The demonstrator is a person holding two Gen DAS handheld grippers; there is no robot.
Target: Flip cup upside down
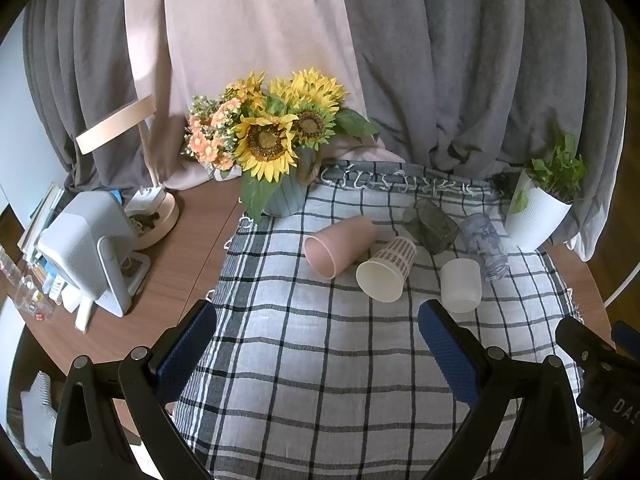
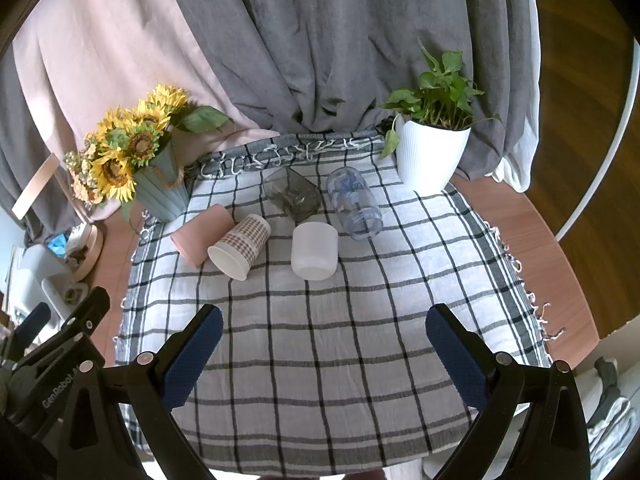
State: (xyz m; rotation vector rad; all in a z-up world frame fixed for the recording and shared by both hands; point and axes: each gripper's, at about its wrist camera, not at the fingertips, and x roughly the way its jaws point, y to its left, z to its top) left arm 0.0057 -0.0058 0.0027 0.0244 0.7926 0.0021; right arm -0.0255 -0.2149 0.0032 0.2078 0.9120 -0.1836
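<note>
Several cups lie on their sides on the checked cloth (image 1: 320,360): a pink cup (image 1: 340,244) (image 2: 202,234), a checked paper cup (image 1: 388,272) (image 2: 240,246), a white frosted cup (image 1: 461,285) (image 2: 315,250), a dark glass (image 1: 430,224) (image 2: 294,196) and a clear printed cup (image 1: 484,246) (image 2: 354,206). My left gripper (image 1: 318,344) is open and empty, hovering near the cloth's front, short of the cups. My right gripper (image 2: 324,344) is open and empty, also short of the cups. Each gripper shows at the edge of the other's view.
A sunflower bouquet in a blue vase (image 1: 280,196) (image 2: 160,192) stands at the cloth's back left. A white pot with a green plant (image 1: 536,216) (image 2: 432,156) stands back right. A white device (image 1: 88,248) and a lamp base (image 1: 160,216) sit on the wooden table at left. Curtains hang behind.
</note>
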